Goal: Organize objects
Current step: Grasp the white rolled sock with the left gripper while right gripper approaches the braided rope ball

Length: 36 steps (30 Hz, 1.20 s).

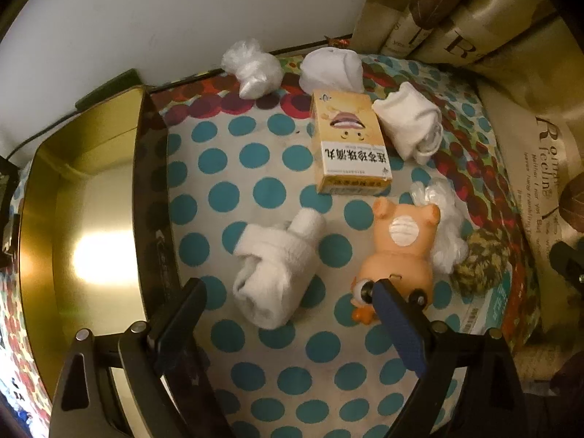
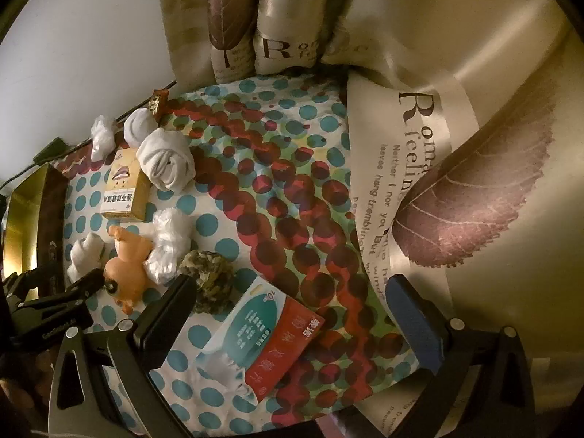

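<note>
Left gripper point(image 1: 288, 292) hangs wide open and empty over the dotted cloth point(image 1: 255, 372), the gold tin point(image 1: 84, 197) at its nine o'clock. Between its fingers, toward twelve, lies a rolled sock point(image 1: 277, 266), long axis running from seven to one; this hand is the nearer, likely next to lift it. The pig toy point(image 1: 398, 252) touches the fingertip at three. Right gripper point(image 2: 288, 303), equally spread and empty, hovers above a tissue pack point(image 2: 262, 343).

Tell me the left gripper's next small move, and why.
Probably ease the left gripper forward and down around the rolled white sock: its jaws are open and empty, the sock lies just ahead, and the gold tin beside it sits open.
</note>
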Each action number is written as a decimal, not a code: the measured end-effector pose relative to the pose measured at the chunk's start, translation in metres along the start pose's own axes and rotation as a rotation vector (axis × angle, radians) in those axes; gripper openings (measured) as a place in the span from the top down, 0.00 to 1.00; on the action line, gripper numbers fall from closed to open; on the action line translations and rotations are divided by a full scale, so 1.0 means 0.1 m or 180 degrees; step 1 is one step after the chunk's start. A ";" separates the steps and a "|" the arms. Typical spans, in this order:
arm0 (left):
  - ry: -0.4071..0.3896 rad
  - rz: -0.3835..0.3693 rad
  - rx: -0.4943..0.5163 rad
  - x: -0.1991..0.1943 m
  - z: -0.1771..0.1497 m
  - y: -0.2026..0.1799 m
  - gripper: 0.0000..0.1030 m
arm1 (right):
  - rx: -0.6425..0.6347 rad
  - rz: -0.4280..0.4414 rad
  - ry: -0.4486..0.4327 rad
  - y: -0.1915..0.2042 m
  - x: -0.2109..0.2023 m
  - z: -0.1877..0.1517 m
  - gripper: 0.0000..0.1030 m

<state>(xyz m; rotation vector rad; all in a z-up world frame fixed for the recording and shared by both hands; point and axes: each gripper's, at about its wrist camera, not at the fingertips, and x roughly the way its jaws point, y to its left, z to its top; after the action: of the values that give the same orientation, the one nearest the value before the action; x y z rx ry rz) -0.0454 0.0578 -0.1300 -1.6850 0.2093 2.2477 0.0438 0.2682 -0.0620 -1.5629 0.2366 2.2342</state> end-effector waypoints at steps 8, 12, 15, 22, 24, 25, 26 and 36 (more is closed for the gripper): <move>-0.0055 0.0092 0.0186 -0.02 -0.05 0.01 0.09 | -0.0050 0.0088 0.0042 0.02 0.06 -0.02 0.00; -0.0025 -0.0027 0.0137 0.01 0.03 0.07 0.14 | -0.0057 0.0140 0.0090 0.01 0.10 -0.03 0.00; 0.0003 -0.0028 0.0141 0.00 0.06 0.11 0.31 | -0.0045 0.0153 0.0097 0.00 0.11 -0.03 0.00; 0.0123 -0.0037 0.0212 0.08 0.00 0.13 0.57 | 0.0001 0.0211 0.0136 -0.03 0.16 -0.04 0.00; 0.0118 0.0038 0.0277 0.11 -0.01 0.09 0.55 | -0.0006 0.0214 0.0131 -0.04 0.16 -0.04 0.00; 0.0127 0.0102 0.0314 0.13 -0.01 0.07 0.54 | -0.0006 0.0219 0.0130 -0.04 0.16 -0.04 0.00; 0.0129 0.0145 0.0357 0.15 -0.02 0.05 0.53 | -0.0010 0.0223 0.0131 -0.04 0.16 -0.04 0.00; 0.0001 0.0038 0.0236 0.04 -0.05 0.08 0.74 | -0.0039 0.0281 0.0142 -0.05 0.18 -0.06 0.00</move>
<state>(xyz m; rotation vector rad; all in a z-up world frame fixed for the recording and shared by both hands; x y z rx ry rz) -0.0445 0.0494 -0.1359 -1.6503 0.2999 2.2197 0.0460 0.2747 -0.0805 -1.6397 0.3109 2.2728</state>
